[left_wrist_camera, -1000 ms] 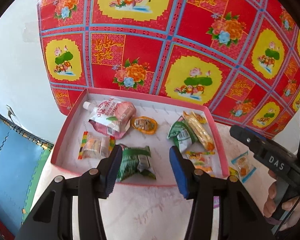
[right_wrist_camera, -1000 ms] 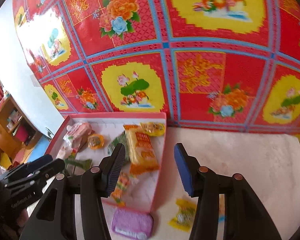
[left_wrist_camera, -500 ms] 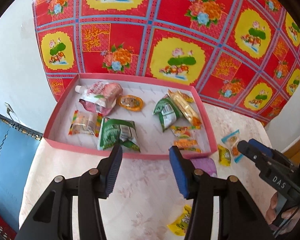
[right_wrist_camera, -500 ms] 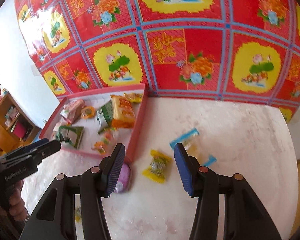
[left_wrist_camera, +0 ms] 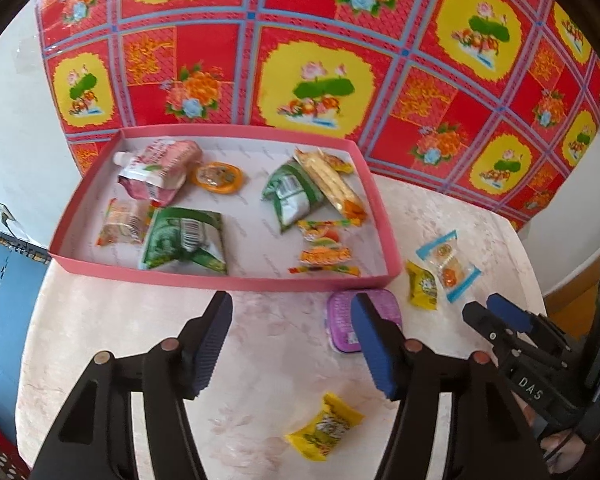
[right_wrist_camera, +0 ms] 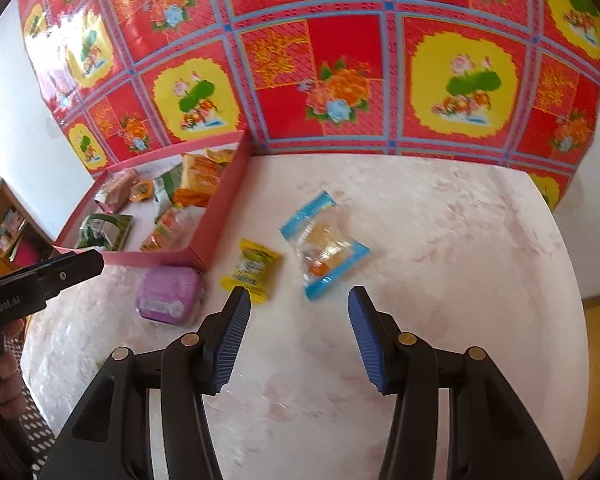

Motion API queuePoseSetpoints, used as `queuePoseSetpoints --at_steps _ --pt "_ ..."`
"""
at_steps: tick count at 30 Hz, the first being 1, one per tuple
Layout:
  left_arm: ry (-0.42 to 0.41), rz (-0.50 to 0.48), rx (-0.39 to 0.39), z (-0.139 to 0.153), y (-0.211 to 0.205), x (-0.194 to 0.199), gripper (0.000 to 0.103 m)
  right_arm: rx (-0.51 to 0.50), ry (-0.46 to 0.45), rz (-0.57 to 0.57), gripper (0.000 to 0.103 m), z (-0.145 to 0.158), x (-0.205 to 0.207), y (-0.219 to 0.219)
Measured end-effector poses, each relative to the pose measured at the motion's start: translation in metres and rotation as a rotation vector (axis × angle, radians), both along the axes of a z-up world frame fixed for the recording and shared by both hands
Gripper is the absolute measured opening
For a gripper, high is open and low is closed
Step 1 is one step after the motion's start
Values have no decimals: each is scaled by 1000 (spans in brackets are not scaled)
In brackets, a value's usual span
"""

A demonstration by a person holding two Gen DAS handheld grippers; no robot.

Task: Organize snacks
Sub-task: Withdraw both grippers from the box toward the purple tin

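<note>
A pink tray (left_wrist_camera: 236,282) (right_wrist_camera: 224,200) holds several snack packets, among them a pink pouch (left_wrist_camera: 160,168) and green bags (left_wrist_camera: 184,240). Outside it on the table lie a purple box (left_wrist_camera: 342,322) (right_wrist_camera: 168,294), two yellow candies (left_wrist_camera: 420,284) (left_wrist_camera: 324,432) (right_wrist_camera: 252,266) and a blue-edged clear packet (left_wrist_camera: 446,264) (right_wrist_camera: 324,248). My left gripper (left_wrist_camera: 292,344) hovers over the table just in front of the tray; its jaws are opening and hold nothing, the purple box behind its right finger. My right gripper (right_wrist_camera: 298,340) stands open and empty, short of the blue-edged packet.
A red, yellow and blue flowered cloth (left_wrist_camera: 340,60) hangs on the wall behind the table. The pale marbled tabletop (right_wrist_camera: 440,240) ends in a rounded edge on the right. A blue mat (left_wrist_camera: 0,280) lies on the floor at left, a wooden shelf (right_wrist_camera: 4,224) further off.
Both grippers have drawn back from the tray, so the loose snacks on the table have come into view. The left gripper's jaws have spread wider; the right's gap is unchanged.
</note>
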State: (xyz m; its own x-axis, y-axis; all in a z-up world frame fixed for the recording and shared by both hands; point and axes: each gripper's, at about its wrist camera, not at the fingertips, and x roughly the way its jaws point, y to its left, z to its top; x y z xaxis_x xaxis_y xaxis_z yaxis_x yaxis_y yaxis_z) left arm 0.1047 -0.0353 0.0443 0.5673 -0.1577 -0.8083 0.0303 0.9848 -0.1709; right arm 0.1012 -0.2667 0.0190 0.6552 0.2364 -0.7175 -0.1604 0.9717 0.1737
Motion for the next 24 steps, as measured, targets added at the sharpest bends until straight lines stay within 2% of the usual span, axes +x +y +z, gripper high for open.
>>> queuePoseSetpoints --at_steps 8,10,12,18,24 --pt "30 -22 23 -8 -19 3 71 -23 4 -19 52 -7 -5 -13" --pt "35 -26 31 -10 -25 5 81 -33 6 -26 52 -9 -6 -16" --pt "45 -34 43 -13 -31 7 86 -42 6 -34 52 -10 -7 -18" --pt "70 -53 65 -23 -47 11 86 -54 1 -53 52 -12 -10 -27" --pt "52 -66 97 -23 -56 11 87 -55 11 -65 52 -15 -10 -31"
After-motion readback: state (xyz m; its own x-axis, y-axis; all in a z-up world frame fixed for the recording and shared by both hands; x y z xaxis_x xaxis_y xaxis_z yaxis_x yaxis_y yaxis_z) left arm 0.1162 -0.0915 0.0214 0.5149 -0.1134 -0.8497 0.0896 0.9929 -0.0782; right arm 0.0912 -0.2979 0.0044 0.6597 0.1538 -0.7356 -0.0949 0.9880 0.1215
